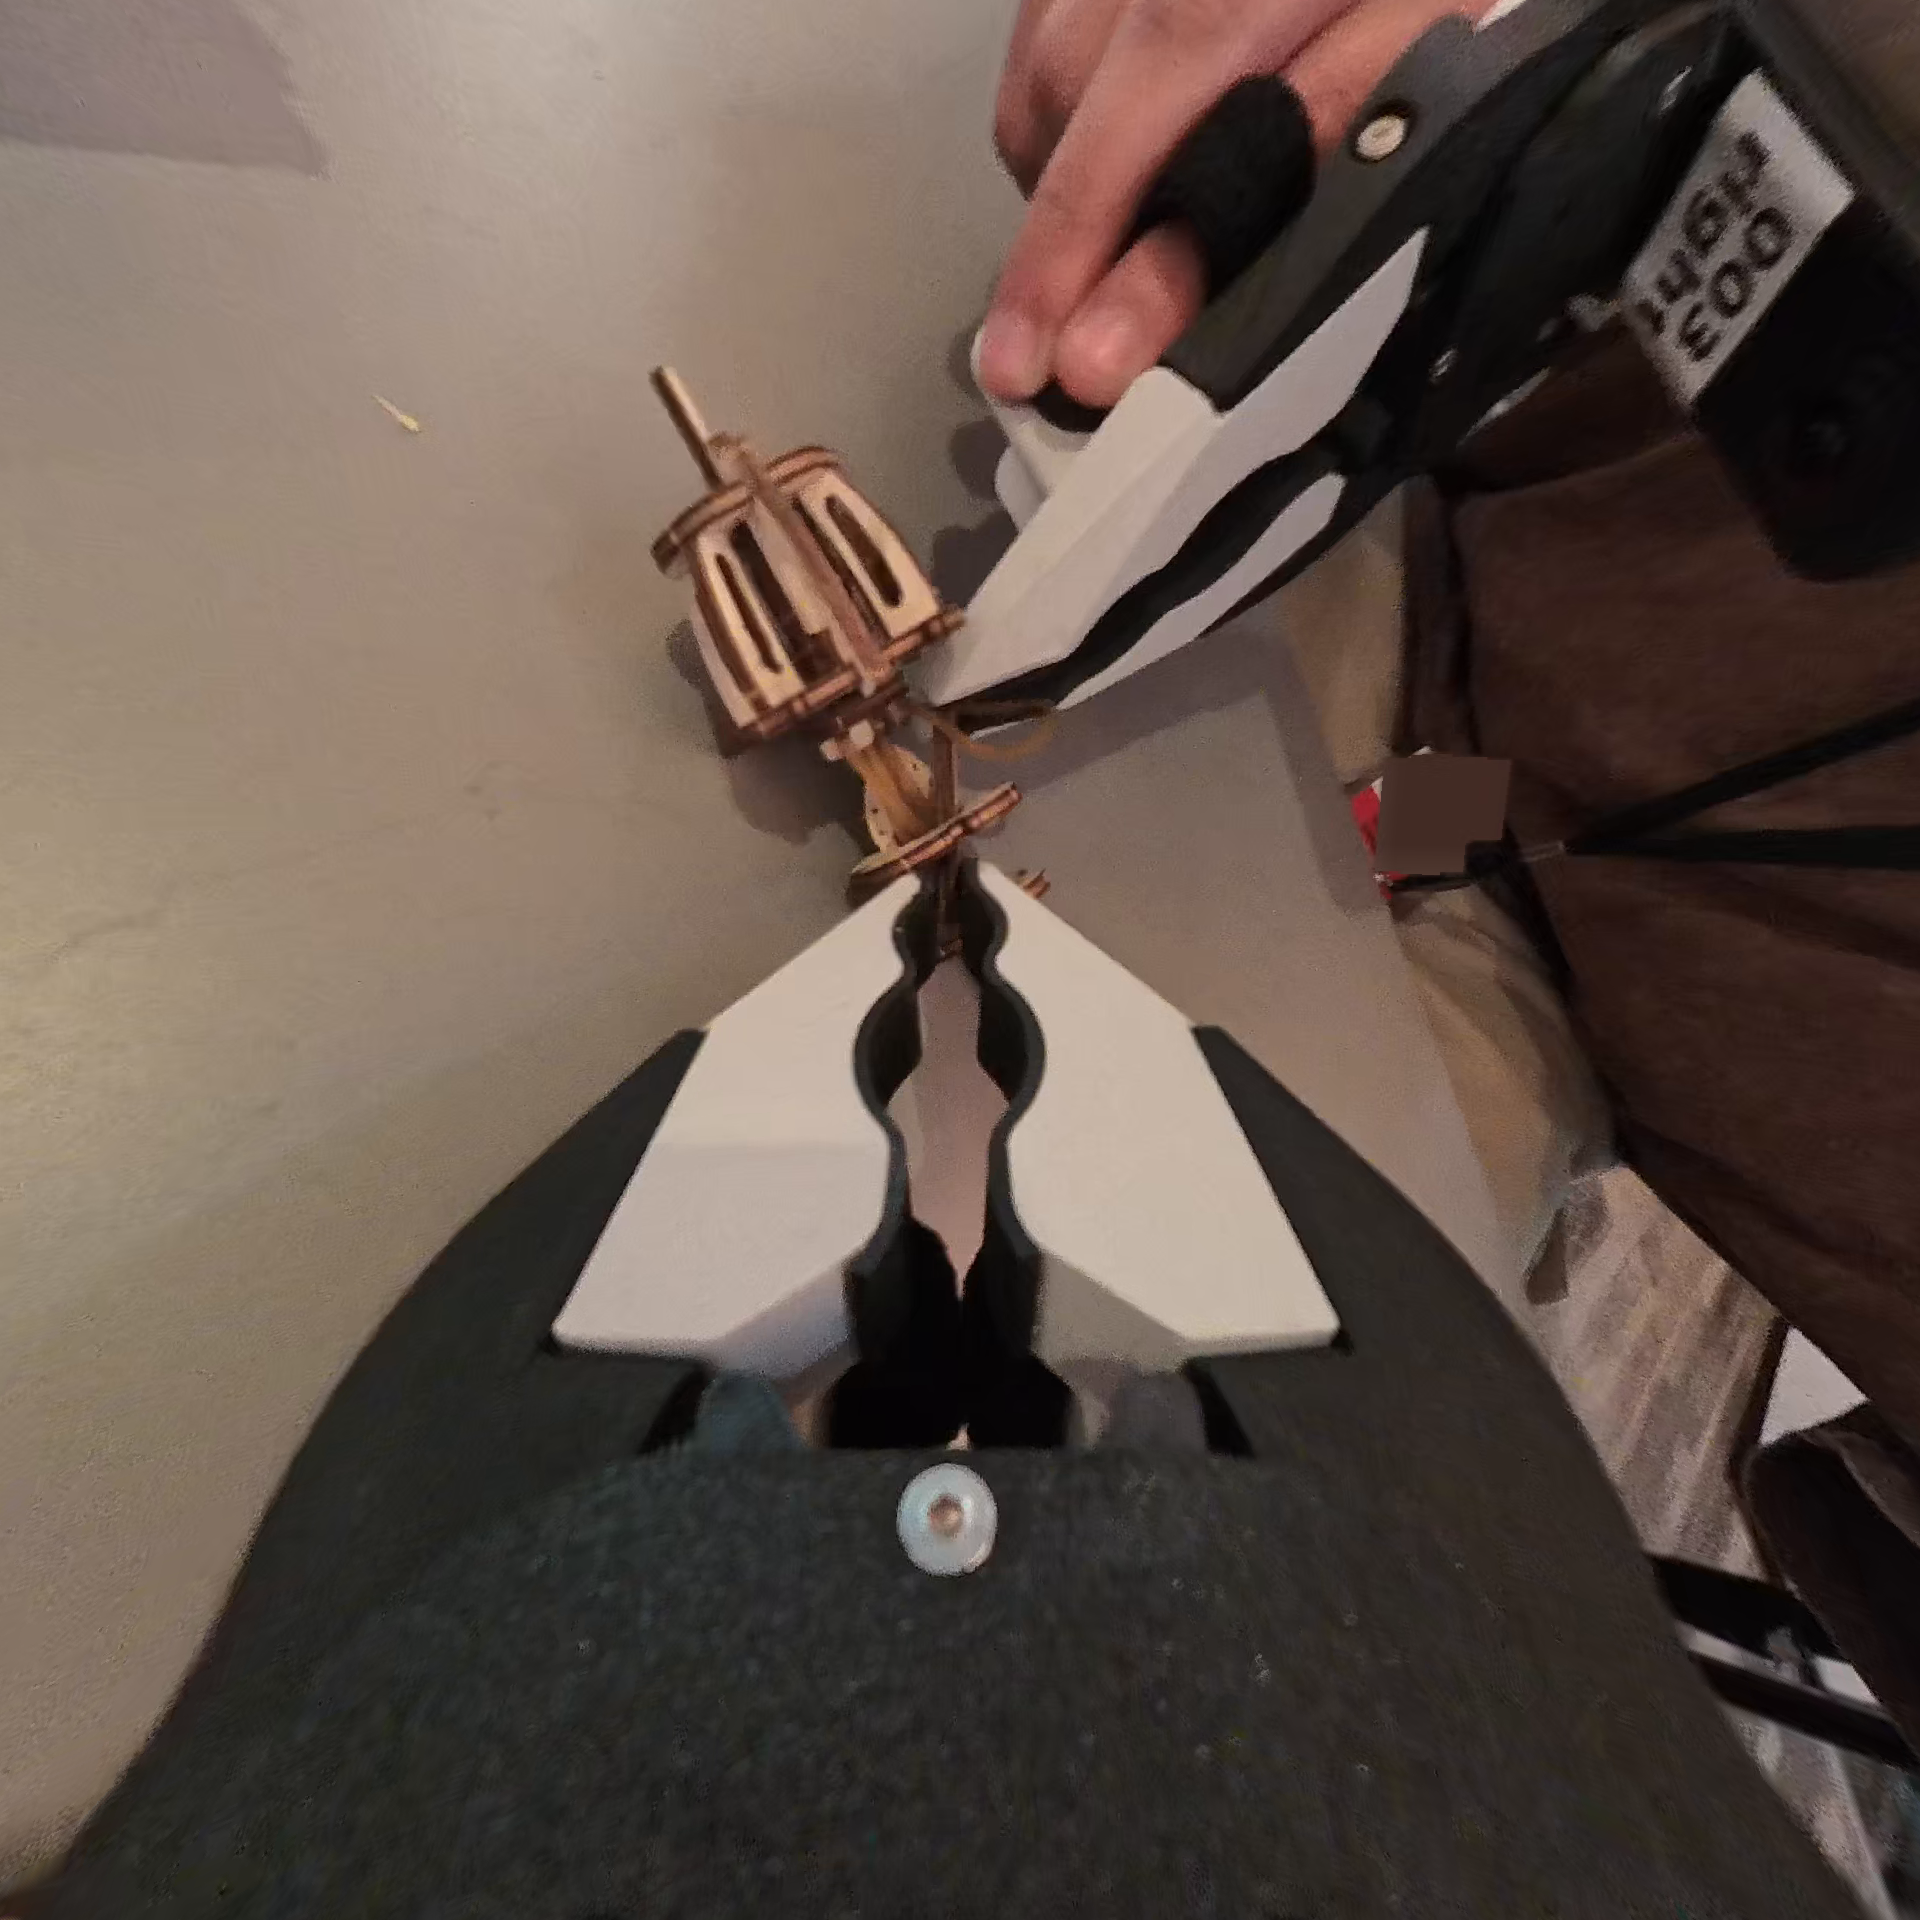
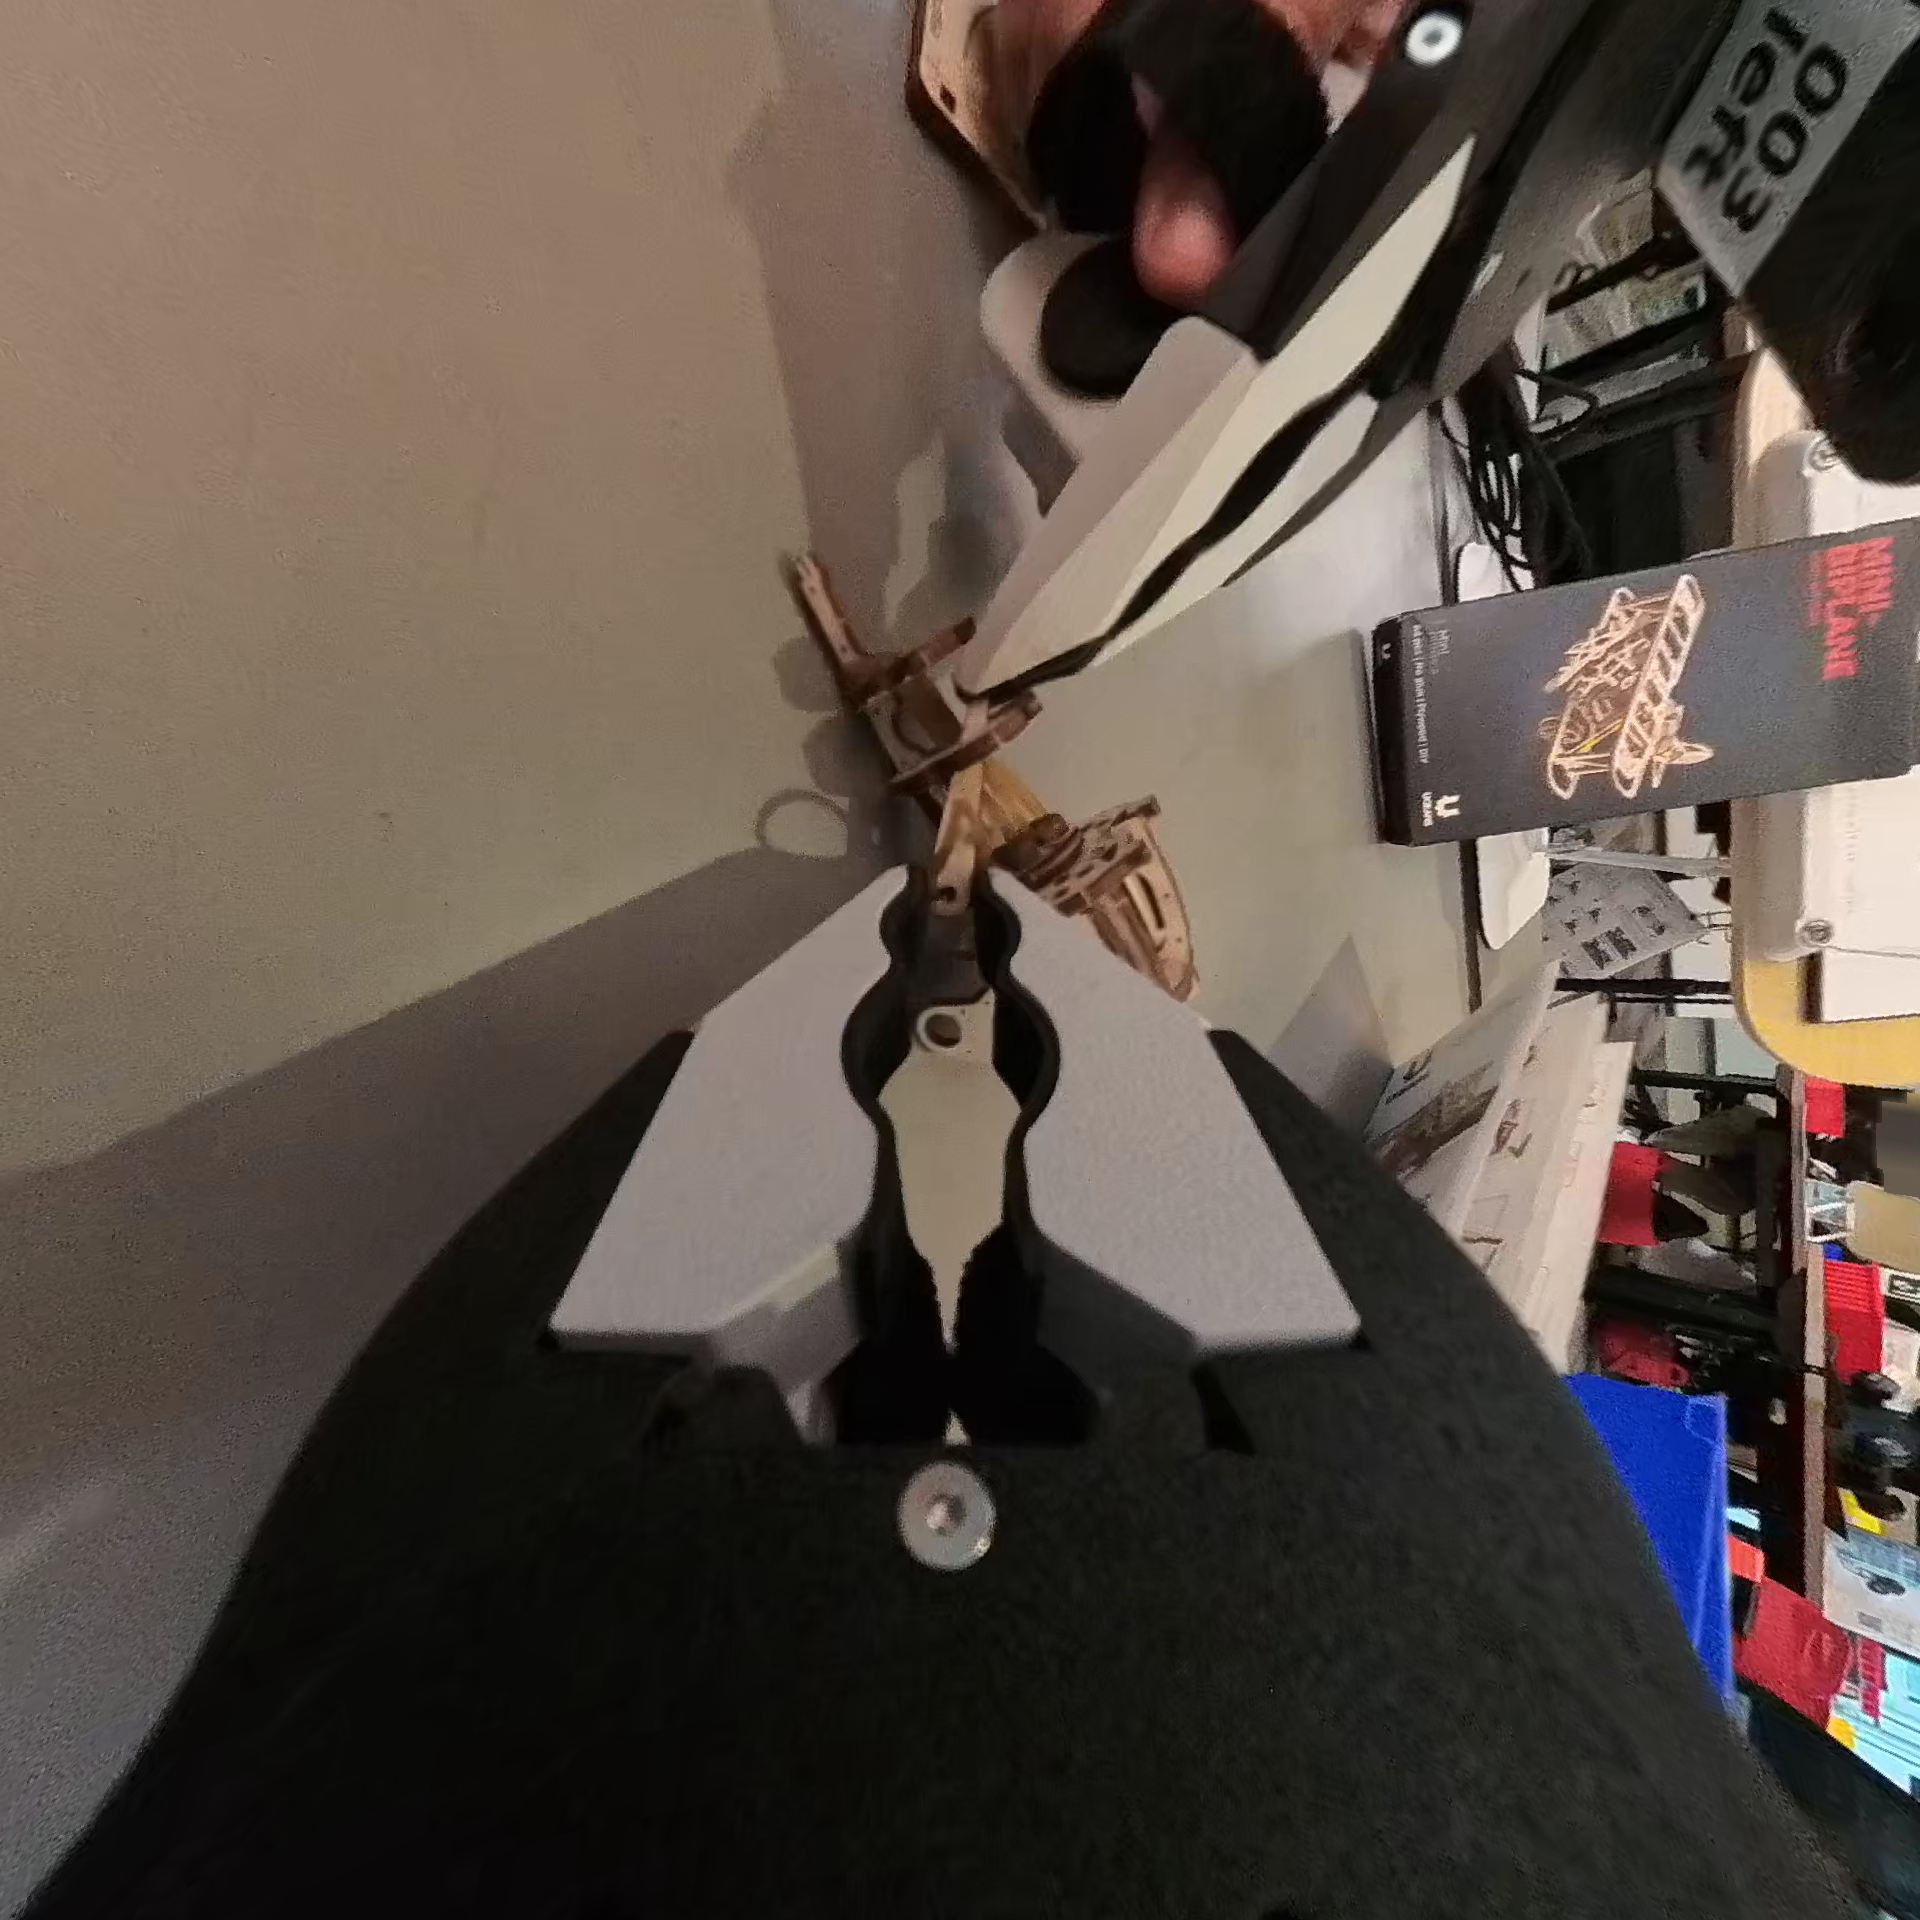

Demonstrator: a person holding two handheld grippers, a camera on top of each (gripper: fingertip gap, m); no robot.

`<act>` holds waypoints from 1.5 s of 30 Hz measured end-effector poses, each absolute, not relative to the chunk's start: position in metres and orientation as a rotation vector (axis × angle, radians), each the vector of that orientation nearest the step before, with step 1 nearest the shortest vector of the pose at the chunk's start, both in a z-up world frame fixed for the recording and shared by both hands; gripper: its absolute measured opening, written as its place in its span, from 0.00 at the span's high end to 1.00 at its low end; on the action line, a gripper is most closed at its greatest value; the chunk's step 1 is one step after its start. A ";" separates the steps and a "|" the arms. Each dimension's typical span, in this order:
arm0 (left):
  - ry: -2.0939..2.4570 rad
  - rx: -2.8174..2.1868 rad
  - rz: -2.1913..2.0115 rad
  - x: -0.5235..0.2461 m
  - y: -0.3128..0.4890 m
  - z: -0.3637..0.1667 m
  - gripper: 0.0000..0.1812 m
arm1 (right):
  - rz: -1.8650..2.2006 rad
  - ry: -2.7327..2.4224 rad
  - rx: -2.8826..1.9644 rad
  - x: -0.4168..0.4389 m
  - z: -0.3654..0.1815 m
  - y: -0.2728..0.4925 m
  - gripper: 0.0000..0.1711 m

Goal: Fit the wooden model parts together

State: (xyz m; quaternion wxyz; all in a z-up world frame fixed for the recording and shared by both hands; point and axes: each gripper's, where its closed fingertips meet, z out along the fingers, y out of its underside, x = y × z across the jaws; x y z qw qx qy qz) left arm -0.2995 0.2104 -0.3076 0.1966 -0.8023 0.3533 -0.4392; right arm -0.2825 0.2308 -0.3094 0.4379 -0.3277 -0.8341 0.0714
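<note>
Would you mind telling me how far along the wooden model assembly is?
Done: the slotted wooden cage is built and joined to the thin frame. In hand: the left gripper pinches the frame's end; the right gripper pinches a strut beside the cage. Left: seating that joint; whether other parts remain, I cannot tell.

A dark kit box stands near the bench's far edge, with printed instruction sheets lying beside it.
</note>
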 end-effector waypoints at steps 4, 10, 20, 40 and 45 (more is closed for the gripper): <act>0.951 -2.258 -1.317 -0.300 0.210 -0.308 1.00 | 0.238 -2.080 -0.830 -0.283 -0.309 0.230 0.96; 0.960 -2.273 -1.341 -0.301 0.210 -0.310 1.00 | 0.350 -2.112 -0.764 -0.273 -0.302 0.215 0.85; 0.962 -2.276 -1.341 -0.300 0.209 -0.310 1.00 | 0.804 -2.204 -1.071 -0.296 -0.280 0.265 0.71; 0.863 -2.284 -1.477 -0.303 0.207 -0.302 1.00 | 1.343 -2.410 -1.143 -0.303 -0.306 0.238 0.70; 0.859 -2.330 -1.543 -0.307 0.202 -0.298 1.00 | 1.222 -2.365 -0.985 -0.302 -0.303 0.235 0.70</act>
